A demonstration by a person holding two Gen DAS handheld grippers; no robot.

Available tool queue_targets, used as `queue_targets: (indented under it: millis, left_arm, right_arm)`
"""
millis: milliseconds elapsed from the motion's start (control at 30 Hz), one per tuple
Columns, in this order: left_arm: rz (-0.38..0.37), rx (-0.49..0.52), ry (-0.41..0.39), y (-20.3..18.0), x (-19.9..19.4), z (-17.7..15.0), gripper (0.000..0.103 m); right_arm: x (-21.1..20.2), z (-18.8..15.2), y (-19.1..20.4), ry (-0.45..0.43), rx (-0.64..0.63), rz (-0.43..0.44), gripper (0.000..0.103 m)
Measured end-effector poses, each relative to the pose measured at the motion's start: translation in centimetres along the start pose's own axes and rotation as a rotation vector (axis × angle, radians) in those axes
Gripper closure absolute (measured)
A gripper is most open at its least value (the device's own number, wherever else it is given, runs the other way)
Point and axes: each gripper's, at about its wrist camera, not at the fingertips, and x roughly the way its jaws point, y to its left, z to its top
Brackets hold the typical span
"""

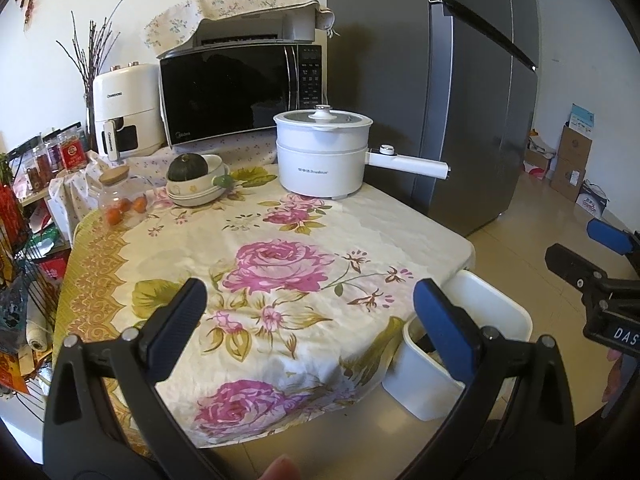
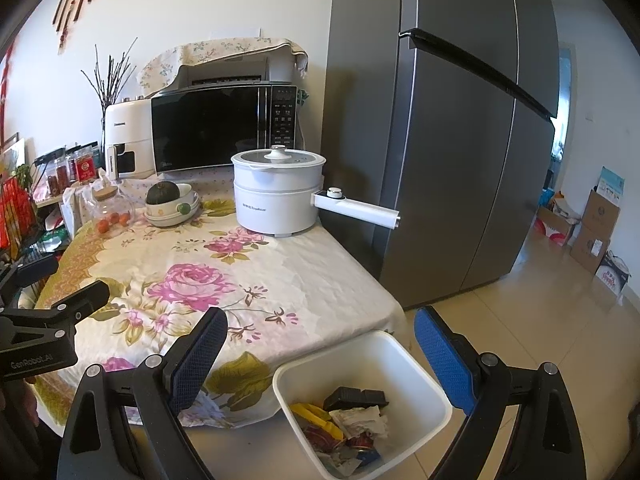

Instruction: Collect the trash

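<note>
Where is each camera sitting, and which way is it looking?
Left wrist: sits on the left gripper, looking forward over the flowered tablecloth toward the microwave; its two open fingers and a fingertip show, with the right gripper at the right edge.
Right wrist: sits on the right gripper, looking over the table corner and down at the white bin of trash; its open fingers show, the left gripper at left.
Both share the white pot, microwave, fridge, tablecloth and bin.
</note>
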Motion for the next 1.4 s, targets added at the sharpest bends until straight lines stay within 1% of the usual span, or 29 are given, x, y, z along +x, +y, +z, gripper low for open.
queue_targets:
  millis: [600, 1167, 1400]
  left_arm:
    - [-0.017, 0.005, 0.015, -0.35, 0.22, -0.07, 0.000]
    - [-0.027, 0.008, 0.011, -0.72, -0.02, 0.00, 0.000]
    - [-0.012, 0.013, 0.005, -0.89, -0.22, 0.04, 0.000]
  right_arm:
    - [-0.12, -0.14, 0.08, 0.003, 0.006, -0.016, 0.007]
    - [-0.01, -0.08, 0.18, 0.011, 0.009, -0.025, 0.007]
    - [0.01, -0.10, 0.23, 0.014, 0.012, -0.028, 0.007]
